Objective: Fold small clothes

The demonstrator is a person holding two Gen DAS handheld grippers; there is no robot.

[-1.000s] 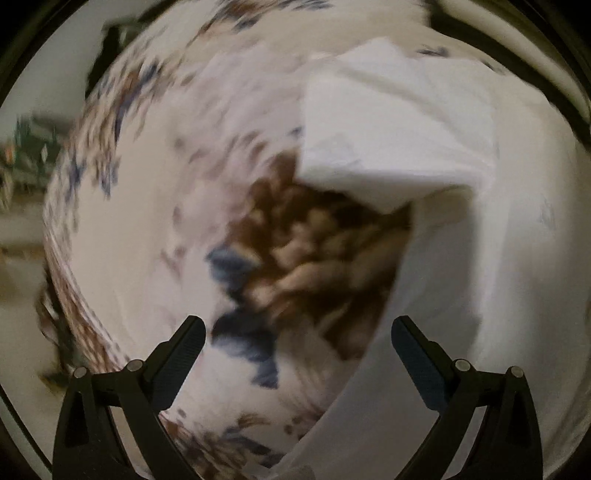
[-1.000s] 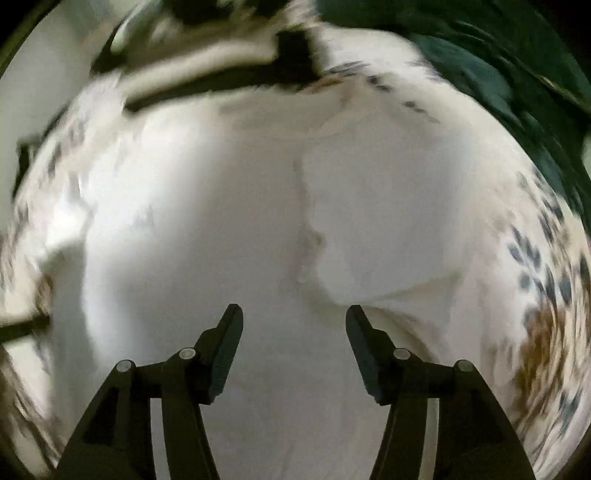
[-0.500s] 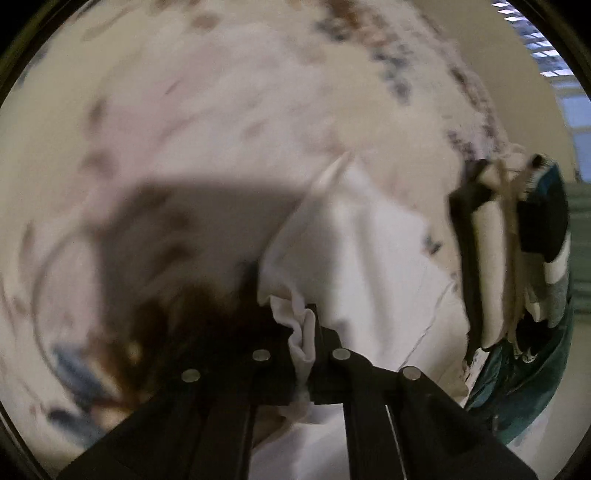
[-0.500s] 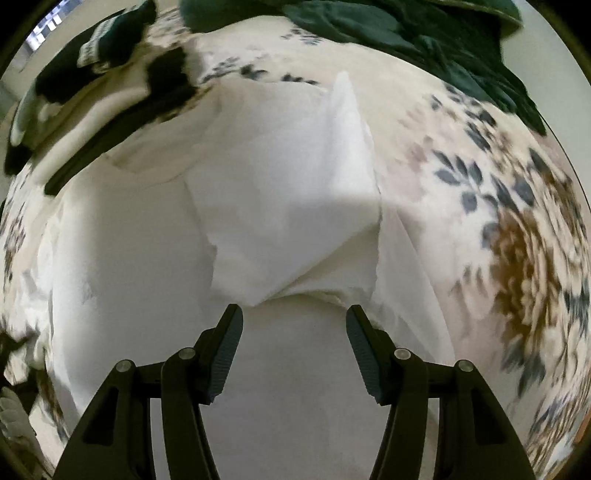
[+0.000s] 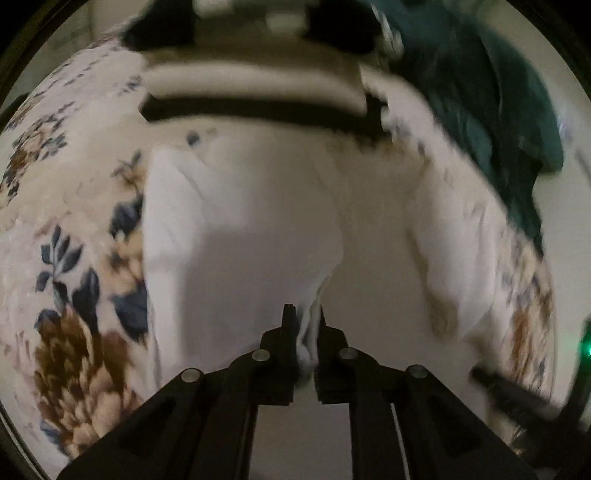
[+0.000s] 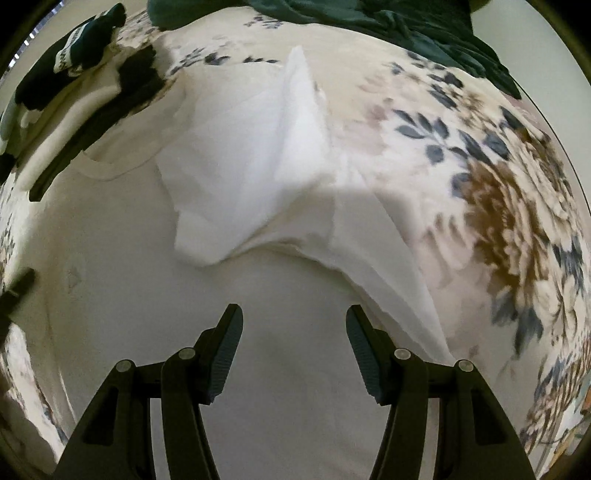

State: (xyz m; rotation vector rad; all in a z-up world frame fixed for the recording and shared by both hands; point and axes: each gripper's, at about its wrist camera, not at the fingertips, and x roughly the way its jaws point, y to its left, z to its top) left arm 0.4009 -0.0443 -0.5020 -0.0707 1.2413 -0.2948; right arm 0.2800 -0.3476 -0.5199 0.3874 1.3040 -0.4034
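A white t-shirt [image 5: 240, 229] lies spread on a floral bedspread [image 5: 74, 266]. My left gripper [image 5: 306, 328] is shut on a bunched fold of the white t-shirt's edge, pinched between the two black fingers. In the right wrist view the same white t-shirt [image 6: 240, 177] shows one sleeve folded over its body, with the collar at the left. My right gripper [image 6: 293, 336] is open and empty, hovering just above the shirt's lower body.
A folded black-and-white garment [image 5: 258, 96] lies beyond the shirt, also in the right wrist view [image 6: 74, 92]. A dark green garment [image 5: 498, 103] lies at the far right, also in the right wrist view [image 6: 388, 26]. The floral bedspread [image 6: 498, 184] surrounds the shirt.
My left gripper shut on the shirt's edge and swung round with it, now facing the folded pile. My right gripper stayed open and drew back slightly.
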